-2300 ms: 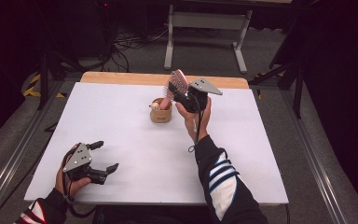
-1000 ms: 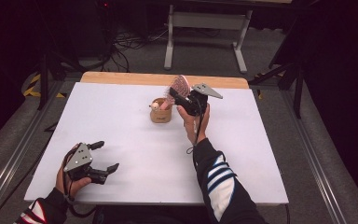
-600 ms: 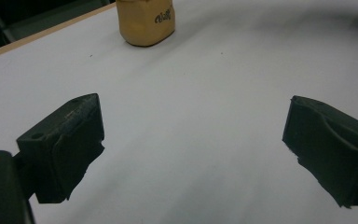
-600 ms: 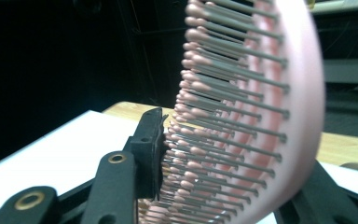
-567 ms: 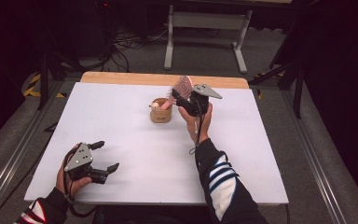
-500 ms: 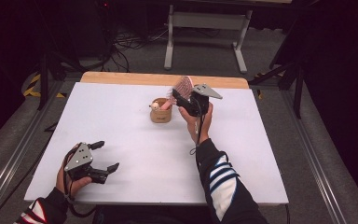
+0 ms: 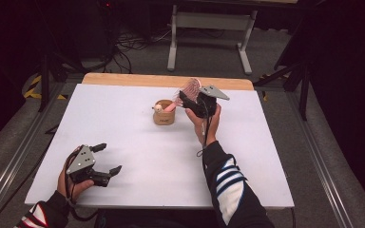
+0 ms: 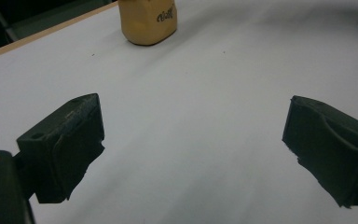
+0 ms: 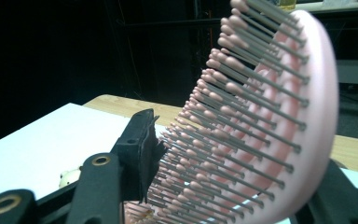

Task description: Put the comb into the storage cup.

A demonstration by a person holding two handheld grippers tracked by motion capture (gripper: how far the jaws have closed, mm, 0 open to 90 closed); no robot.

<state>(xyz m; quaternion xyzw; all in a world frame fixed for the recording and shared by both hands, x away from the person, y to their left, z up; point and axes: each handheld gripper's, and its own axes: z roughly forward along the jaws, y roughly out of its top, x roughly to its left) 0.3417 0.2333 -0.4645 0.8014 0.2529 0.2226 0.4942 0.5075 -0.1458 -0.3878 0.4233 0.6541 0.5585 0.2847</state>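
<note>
A pink hairbrush (image 7: pixel 189 88) is held clamped between the 2 fingers of the right gripper (image 7: pixel 190 100), raised above the white tabletop (image 7: pixel 247 156) just beside a small tan cup (image 7: pixel 163 113) near the far edge. Its bristles (image 9: pixel 223 135) are pressed against 1 finger (image 9: pixel 140 149). The left gripper (image 7: pixel 105 159) is rested near the tabletop's near left corner, fingers spread wide and empty.

A lab or recording studio: a white table (image 7: pixel 123 118) stands among dark curtains, with tangled floor cables (image 7: pixel 133 42) and a metal stand (image 7: pixel 209 33) at the far side.
</note>
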